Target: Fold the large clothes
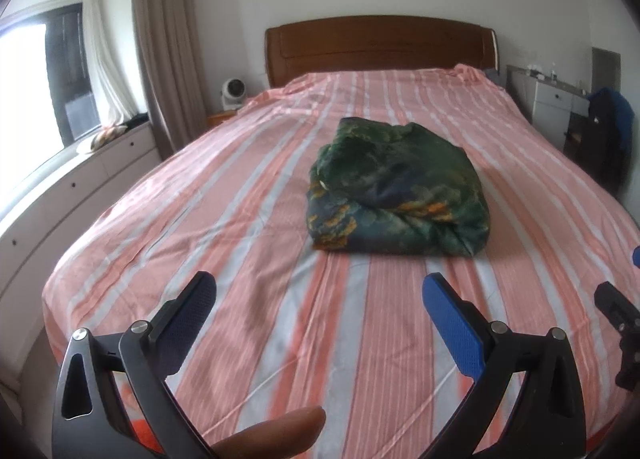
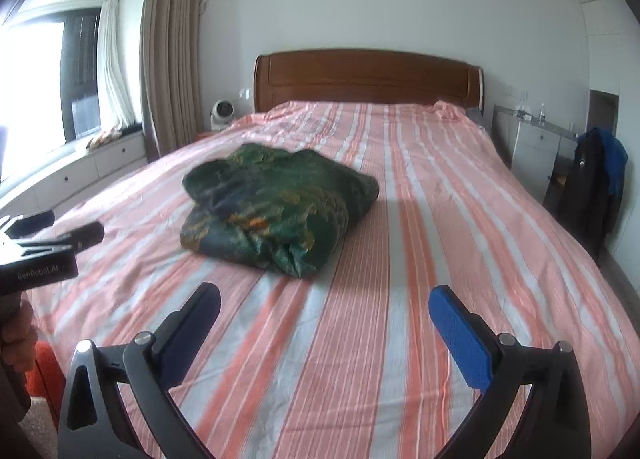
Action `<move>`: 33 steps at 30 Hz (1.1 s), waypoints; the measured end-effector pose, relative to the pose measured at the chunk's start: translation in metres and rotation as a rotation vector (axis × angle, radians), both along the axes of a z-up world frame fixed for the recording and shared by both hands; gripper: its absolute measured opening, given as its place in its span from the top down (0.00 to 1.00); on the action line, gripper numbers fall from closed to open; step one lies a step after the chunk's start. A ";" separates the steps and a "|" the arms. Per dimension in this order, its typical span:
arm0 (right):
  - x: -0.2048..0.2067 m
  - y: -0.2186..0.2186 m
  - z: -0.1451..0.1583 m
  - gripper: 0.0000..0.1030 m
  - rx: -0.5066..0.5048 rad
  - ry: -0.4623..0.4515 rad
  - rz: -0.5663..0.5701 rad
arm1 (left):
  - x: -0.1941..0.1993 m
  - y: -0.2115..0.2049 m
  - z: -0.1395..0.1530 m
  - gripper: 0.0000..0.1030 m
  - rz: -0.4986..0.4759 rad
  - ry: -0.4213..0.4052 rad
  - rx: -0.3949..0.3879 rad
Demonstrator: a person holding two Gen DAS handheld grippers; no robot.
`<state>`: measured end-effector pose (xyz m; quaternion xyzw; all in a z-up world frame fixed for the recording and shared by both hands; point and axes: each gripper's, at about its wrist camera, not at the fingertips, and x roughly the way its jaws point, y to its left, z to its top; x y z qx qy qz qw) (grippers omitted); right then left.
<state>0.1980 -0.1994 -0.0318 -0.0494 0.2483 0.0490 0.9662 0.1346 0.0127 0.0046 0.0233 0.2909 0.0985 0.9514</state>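
Observation:
A dark green garment [image 1: 394,189] with orange and blue print lies as a folded bundle in the middle of the bed [image 1: 200,199]. My left gripper [image 1: 320,291] hovers open over the foot of the bed, well short of the bundle, nothing between its blue-padded fingers. A person's fingertip [image 1: 280,433] shows at the bottom of that view. My right gripper [image 2: 324,303] is also open and empty, with the garment [image 2: 276,211] ahead and to its left. The left gripper's body [image 2: 40,255] shows at the left edge of the right wrist view.
A pink and grey striped sheet [image 2: 440,219] covers the bed, with a wooden headboard [image 2: 368,79] at the far end. A white drawer unit [image 1: 60,195] runs under the window on the left. A small fan [image 2: 222,113], a white cabinet [image 2: 536,147] and a chair with dark clothes [image 2: 596,183] stand around.

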 end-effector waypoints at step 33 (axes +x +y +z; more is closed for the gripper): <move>-0.071 0.016 0.000 0.00 0.007 0.240 -0.054 | -0.075 -0.035 0.012 0.00 -0.177 0.151 -0.040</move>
